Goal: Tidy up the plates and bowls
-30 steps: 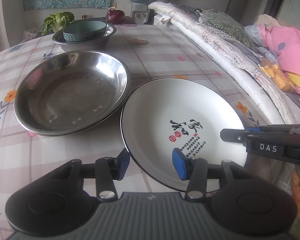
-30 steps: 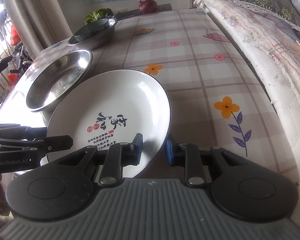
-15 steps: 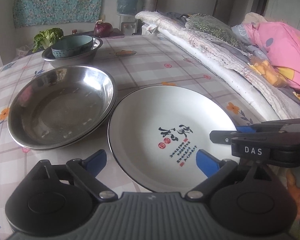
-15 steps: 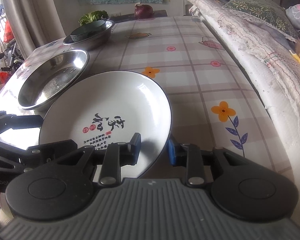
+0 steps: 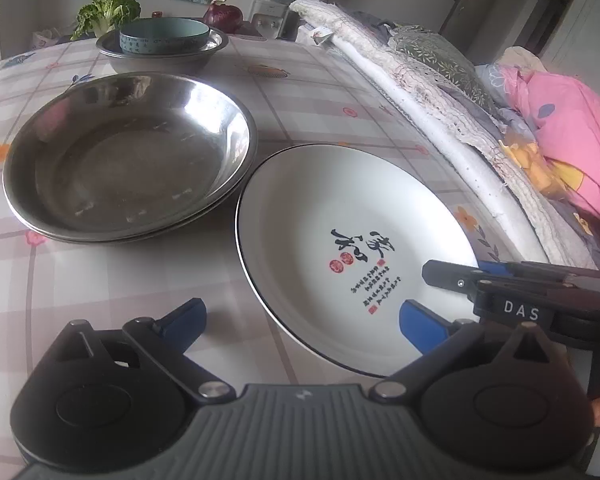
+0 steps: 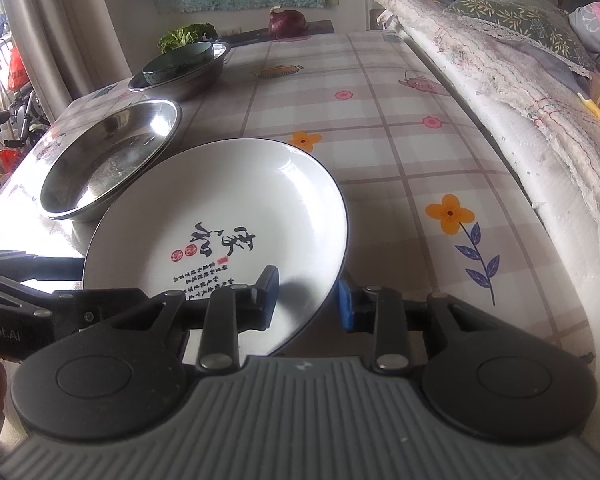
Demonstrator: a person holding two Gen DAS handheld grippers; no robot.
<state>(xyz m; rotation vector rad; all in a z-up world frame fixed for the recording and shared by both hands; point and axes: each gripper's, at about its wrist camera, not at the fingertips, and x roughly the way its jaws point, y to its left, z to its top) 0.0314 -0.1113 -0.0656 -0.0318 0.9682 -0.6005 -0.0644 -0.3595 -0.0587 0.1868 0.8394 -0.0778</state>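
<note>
the table [image 6: 380,128] wears a glossy checked oilcloth with little flower prints. on it, a pair of wide shallow stainless steel dishes [image 5: 128,156] sit nested, shiny and a bit scuffed. just beside them is the round white ceramic plate [image 5: 340,220] with a thin dark rim and black calligraphy, glazed smooth. further back a teal bowl [image 5: 164,36] rests inside a deeper metal bowl [image 5: 160,56].

left gripper [image 5: 300,320]: jaws have just been opening, now spread wide, one blue pad either side of the plate's near rim, touching nothing. right gripper [image 6: 308,296]: jaws have crept apart slightly, straddling the plate's edge; can't tell if the pads touch it.
</note>
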